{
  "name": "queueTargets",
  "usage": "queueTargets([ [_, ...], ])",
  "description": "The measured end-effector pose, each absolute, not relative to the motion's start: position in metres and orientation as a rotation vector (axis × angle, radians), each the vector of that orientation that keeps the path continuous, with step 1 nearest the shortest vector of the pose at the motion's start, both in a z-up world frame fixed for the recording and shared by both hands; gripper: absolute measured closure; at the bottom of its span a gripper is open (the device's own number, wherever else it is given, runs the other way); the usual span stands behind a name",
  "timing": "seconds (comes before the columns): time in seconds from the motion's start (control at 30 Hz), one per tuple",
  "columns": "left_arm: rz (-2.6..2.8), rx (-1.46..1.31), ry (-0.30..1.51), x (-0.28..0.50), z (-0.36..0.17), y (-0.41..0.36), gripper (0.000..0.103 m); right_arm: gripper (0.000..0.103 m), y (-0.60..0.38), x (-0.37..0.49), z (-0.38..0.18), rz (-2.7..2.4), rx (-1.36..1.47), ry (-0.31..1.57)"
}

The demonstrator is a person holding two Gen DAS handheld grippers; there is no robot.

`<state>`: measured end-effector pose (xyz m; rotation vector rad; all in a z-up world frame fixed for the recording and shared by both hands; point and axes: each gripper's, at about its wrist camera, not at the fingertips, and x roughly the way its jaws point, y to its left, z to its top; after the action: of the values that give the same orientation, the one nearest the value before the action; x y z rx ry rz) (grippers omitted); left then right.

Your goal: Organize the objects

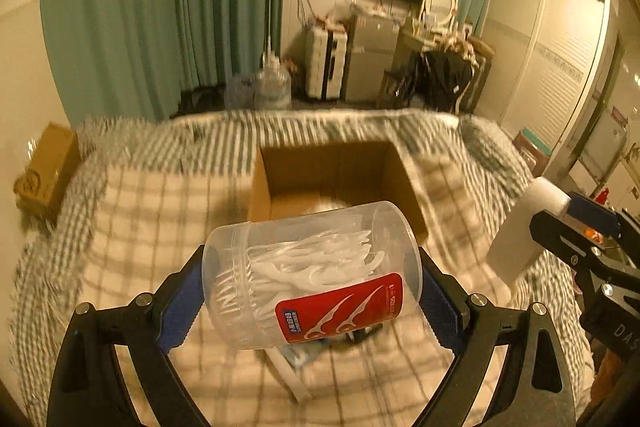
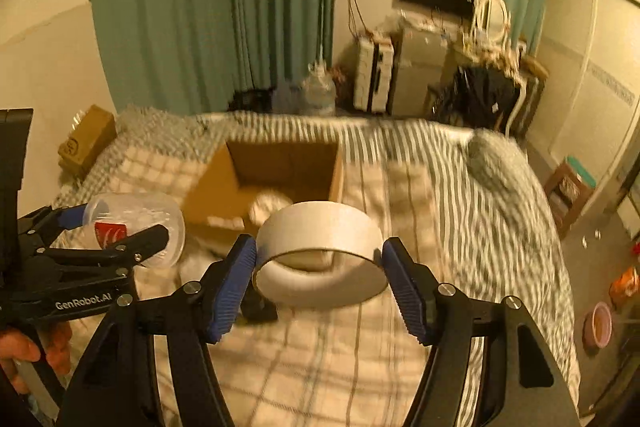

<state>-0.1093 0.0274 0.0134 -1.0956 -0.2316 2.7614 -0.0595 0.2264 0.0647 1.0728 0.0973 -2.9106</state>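
My left gripper (image 1: pixel 312 283) is shut on a clear plastic jar of white floss picks (image 1: pixel 312 267) with a red label, held on its side above the bed. My right gripper (image 2: pixel 320 271) is shut on a white roll of tape (image 2: pixel 320 259), also held above the bed. An open cardboard box (image 1: pixel 332 179) stands on the bed just beyond both grippers, with something pale inside; it also shows in the right wrist view (image 2: pixel 276 175). The right gripper with the tape shows at the right of the left wrist view (image 1: pixel 524 231). The jar shows at the left of the right wrist view (image 2: pixel 136 223).
The bed (image 1: pixel 160 227) has a checked and striped cover. A small brown box (image 1: pixel 44 171) lies at its far left edge. A grey pillow (image 2: pixel 496 155) lies far right. Beyond the bed stand green curtains, water jugs, a suitcase and a dresser. Some small dark and white items lie under the jar.
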Motion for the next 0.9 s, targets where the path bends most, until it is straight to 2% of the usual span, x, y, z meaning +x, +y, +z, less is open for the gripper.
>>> queueTargets([
  [0.03, 2.775, -1.078, -0.217, -0.114, 0.019, 0.026, 0.007, 0.04, 0.223, -0.064, 0.071, -2.908, 1.055, 0.102],
  [0.07, 2.79, -1.064, -0.193, -0.121, 0.024, 0.025, 0.007, 0.045, 0.219, -0.071, 0.078, -2.908, 1.032, 0.108],
  [0.1, 2.799, -1.056, -0.179, -0.127, 0.026, 0.024, 0.007, 0.074, 0.216, -0.079, 0.085, -2.905, 1.009, 0.113],
  [0.13, 2.807, -1.048, -0.169, -0.134, 0.028, 0.023, 0.007, 0.084, 0.214, -0.084, 0.089, -2.899, 1.002, 0.115],
  [0.3, 2.765, -1.139, -0.191, -0.18, 0.0, 0.025, 0.007, 0.085, 0.2, -0.132, 0.066, -2.845, 1.113, 0.187],
  [0.67, 2.689, -1.244, -0.221, -0.236, -0.083, 0.048, 0.007, 0.085, 0.226, -0.189, -0.014, -2.782, 1.284, 0.092],
  [0.83, 2.669, -1.258, -0.263, -0.244, -0.094, 0.045, 0.004, 0.085, 0.238, -0.2, -0.029, -2.785, 1.292, 0.035],
  [0.87, 2.678, -1.26, -0.264, -0.243, -0.093, 0.043, 0.003, 0.078, 0.241, -0.201, -0.03, -2.794, 1.295, 0.029],
  [0.9, 2.687, -1.264, -0.261, -0.242, -0.09, 0.042, 0.0, 0.064, 0.244, -0.2, -0.029, -2.804, 1.297, 0.023],
])
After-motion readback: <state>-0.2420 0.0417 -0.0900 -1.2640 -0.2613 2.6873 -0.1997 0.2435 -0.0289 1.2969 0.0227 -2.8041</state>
